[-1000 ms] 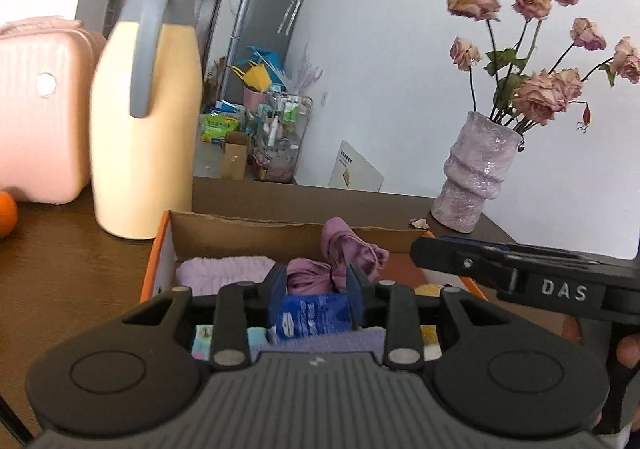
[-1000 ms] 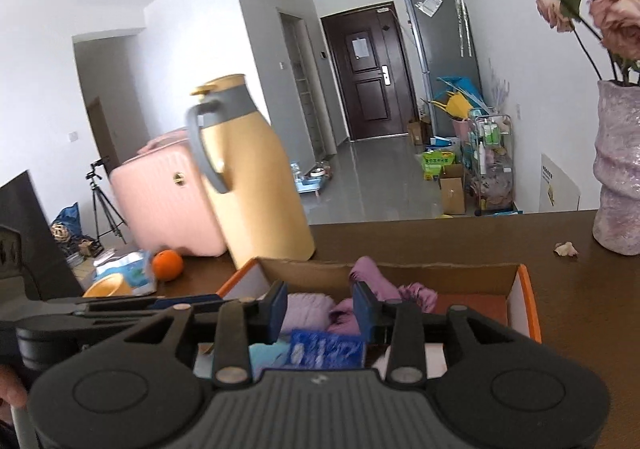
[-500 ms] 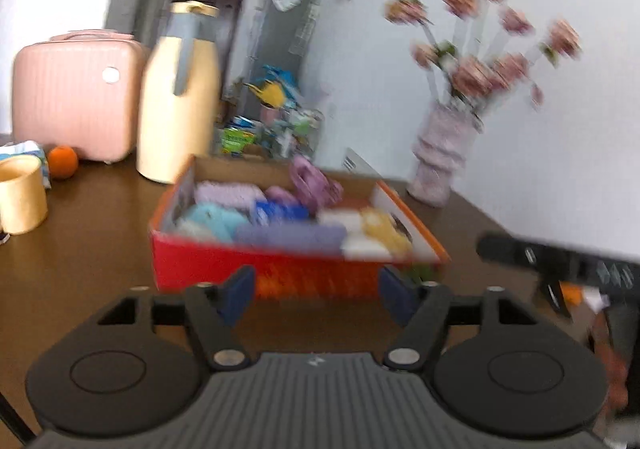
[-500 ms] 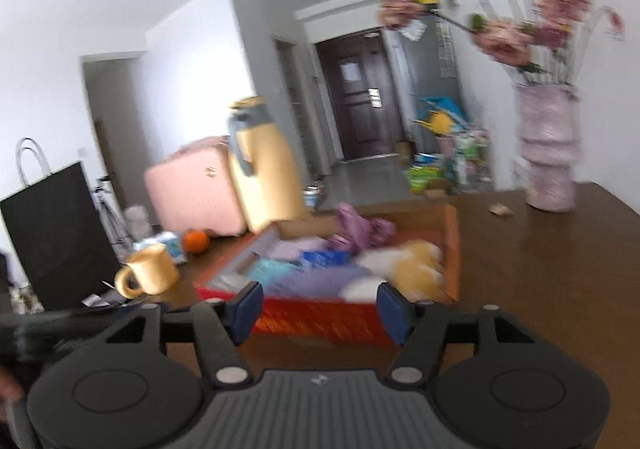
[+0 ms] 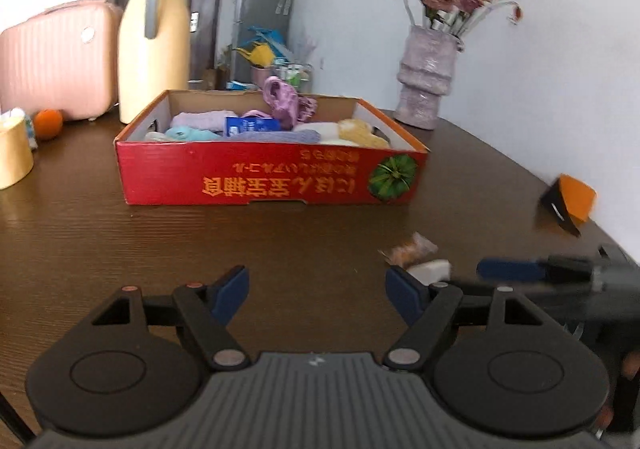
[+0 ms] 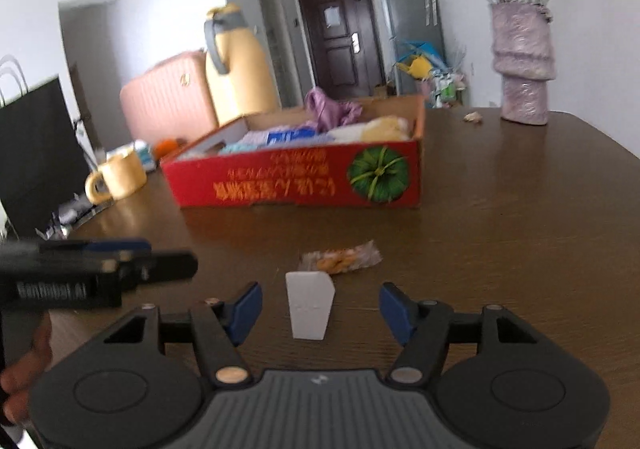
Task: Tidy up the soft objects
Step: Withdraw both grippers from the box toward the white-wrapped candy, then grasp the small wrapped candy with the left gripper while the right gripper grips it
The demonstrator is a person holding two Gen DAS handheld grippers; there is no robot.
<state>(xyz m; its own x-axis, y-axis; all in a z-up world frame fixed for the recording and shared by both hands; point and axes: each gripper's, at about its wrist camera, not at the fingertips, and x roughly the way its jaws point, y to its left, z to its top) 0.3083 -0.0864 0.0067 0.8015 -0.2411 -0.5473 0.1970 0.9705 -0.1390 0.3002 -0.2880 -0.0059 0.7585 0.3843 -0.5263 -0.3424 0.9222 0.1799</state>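
A red cardboard box (image 5: 272, 179) (image 6: 296, 179) stands on the brown table, filled with soft items: a purple cloth (image 5: 284, 101), a lilac towel (image 5: 280, 137), a teal piece (image 5: 188, 134), a blue packet (image 5: 250, 125), a yellow plush (image 5: 360, 131). My left gripper (image 5: 318, 289) is open and empty, well short of the box. My right gripper (image 6: 320, 307) is open, with a white packet (image 6: 310, 309) lying on the table between its fingers. A clear snack wrapper (image 6: 340, 259) (image 5: 408, 251) lies just beyond.
A cream thermos jug (image 5: 154, 41), a pink case (image 5: 56, 61), an orange (image 5: 47, 123) and a yellow mug (image 6: 120, 177) stand left of the box. A lilac vase with dried roses (image 5: 426, 77) stands at back right. A black bag (image 6: 36, 153) is at far left.
Both grippers have pulled back from over the box toward the near side of the table and opened wide. The blue packet stays in the box.
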